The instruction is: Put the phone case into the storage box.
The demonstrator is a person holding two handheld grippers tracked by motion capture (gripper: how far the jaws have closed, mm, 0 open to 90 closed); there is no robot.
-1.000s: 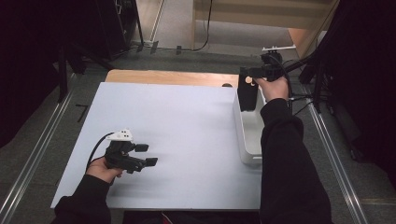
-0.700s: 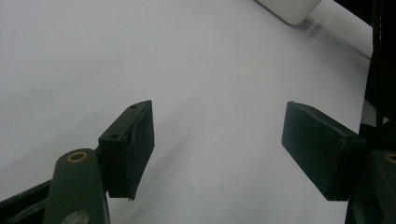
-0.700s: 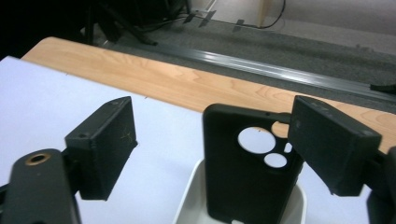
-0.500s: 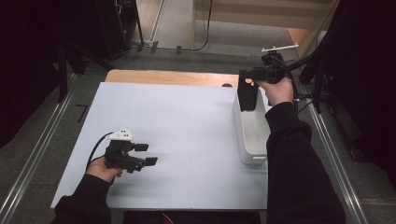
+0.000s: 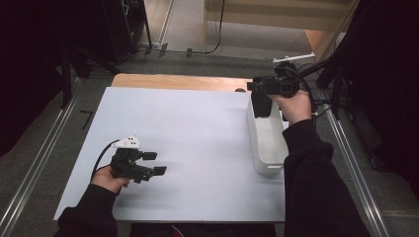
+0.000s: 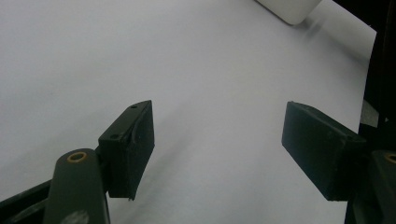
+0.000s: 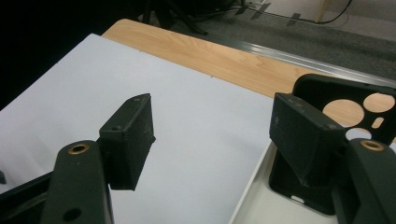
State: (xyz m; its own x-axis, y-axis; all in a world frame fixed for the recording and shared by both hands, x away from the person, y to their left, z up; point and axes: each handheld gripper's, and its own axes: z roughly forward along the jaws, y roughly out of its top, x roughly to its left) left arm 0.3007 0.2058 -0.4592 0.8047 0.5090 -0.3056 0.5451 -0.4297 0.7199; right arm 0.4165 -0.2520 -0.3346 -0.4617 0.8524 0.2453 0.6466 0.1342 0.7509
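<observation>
Black phone case stands in white bin, ungrasped | my right gripper spread beside case | left gripper spread, away from bin | pickup pending

The person's left hand is gripping the left gripper low at the near left, its jaws standing wide apart and pointing toward the right, with its cable looping back beside the wrist. The right arm, in a dark sleeve, is stretching forward along the right side, and the right hand is holding the right gripper at the far right, raised, jaws gaping apart and aiming leftward.
</observation>
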